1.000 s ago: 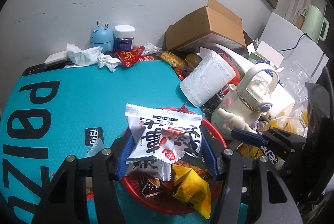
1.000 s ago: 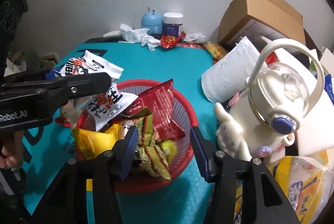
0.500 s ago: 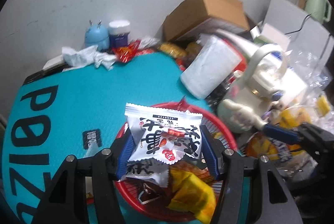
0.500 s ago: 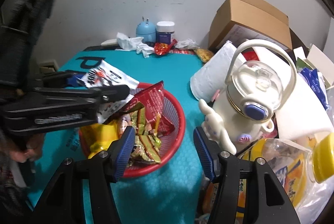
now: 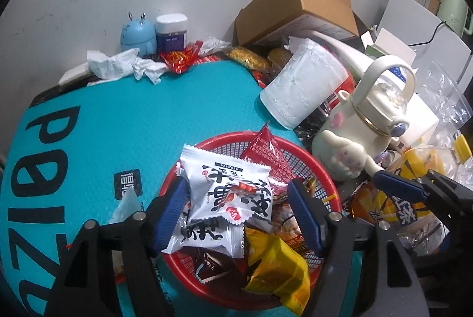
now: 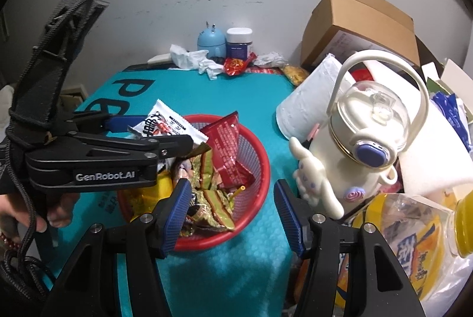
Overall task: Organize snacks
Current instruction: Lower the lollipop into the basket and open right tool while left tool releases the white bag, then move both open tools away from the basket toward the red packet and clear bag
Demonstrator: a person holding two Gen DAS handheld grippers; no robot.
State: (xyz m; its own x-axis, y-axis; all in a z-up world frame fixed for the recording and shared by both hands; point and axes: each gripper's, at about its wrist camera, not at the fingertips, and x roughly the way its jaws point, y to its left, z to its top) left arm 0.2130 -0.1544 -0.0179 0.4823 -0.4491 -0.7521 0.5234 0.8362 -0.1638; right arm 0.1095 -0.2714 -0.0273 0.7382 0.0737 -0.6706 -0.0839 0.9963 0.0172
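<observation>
- Two claws are working over the red basket (image 5: 322,172), which is sitting near the right edge of the teal tabletop (image 5: 124,122), just beside the cream kettle (image 5: 366,122).
- Left claw (image 5: 236,216) is opening right now; the white snack packet (image 5: 230,190) is lying between its blue pads, resting on the heap of snacks inside the basket. The right-hand pad is standing clear of the wrapper; whether the left-hand pad is touching it I cannot tell.
- Right claw (image 6: 230,216) is hovering at a middling width over the basket's near rim, holding nothing.
- Judging from this, the step in hand is dropping the white packet into the basket. To do it well:
  - keep spreading the pads until both are standing clear of the wrapper;
  - lift straight away so the crinkly film is not snagging;
  - keep the packet's weight over the pile, since the yellow packet (image 5: 278,266) is already overhanging the near rim;
  - keep the right claw off the basket.
</observation>
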